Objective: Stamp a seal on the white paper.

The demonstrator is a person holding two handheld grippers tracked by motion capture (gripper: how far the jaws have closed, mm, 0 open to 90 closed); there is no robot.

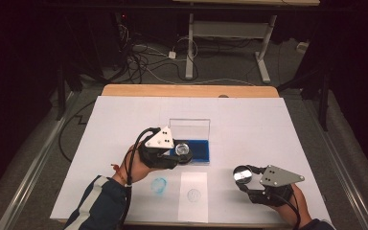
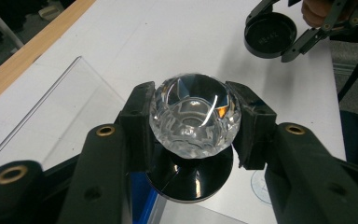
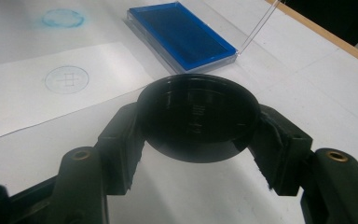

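Stamp [image 2: 194,116], crystal-knobbed, looks hard, slick and chip-prone; left gripper [image 1: 172,152] grasps that knob over the blue ink pad [image 1: 199,152]. Right gripper [image 1: 249,178], at four o'clock, clenches its cap [image 3: 198,114].

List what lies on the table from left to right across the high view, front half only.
Blue stamp mark → left tool holding the crystal-knobbed stamp over the blue ink pad → paper slip with a round print → black cap → right tool gripping it.
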